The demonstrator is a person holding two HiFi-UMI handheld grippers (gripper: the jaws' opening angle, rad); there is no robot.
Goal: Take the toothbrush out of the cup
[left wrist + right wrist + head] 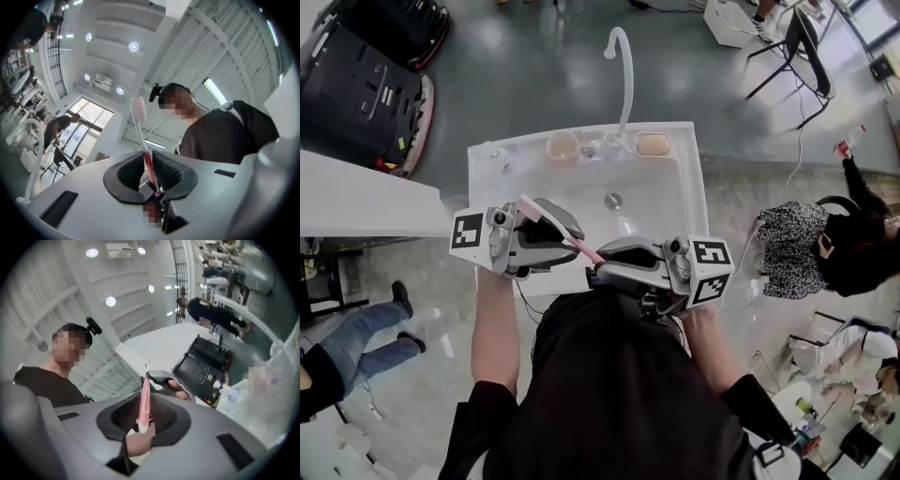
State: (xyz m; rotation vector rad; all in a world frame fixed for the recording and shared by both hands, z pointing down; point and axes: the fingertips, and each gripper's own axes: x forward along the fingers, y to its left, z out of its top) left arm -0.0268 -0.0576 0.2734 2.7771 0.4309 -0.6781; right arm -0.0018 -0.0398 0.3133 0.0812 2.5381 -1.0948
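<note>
**Dark-shirted torso (619, 375) nearest; just beyond it the toothbrush (562, 231) bridges both grippers**

Over the front rim of the sink (692, 187), the left gripper (149, 161) has the brush clamped. Its fingers (169, 171) are narrow and pinch the red-pink handle low down, w/ the bristle head rising above them.

In head view the long axis runs diagonally: bristles up-left, butt end down-right, straight into the right gripper (143, 409). The right fingers (119, 417) stand wider w/ the butt between them, and the pads don't appear to press it.

The brush is already out of the beige cup (562, 146), which sits well apart at the sink's back rim, beside the faucet (625, 75).

Judgement: the next move turns on that butt-to-right line. The right gripper is placed to take over, but the left alone bears the brush now.
</note>
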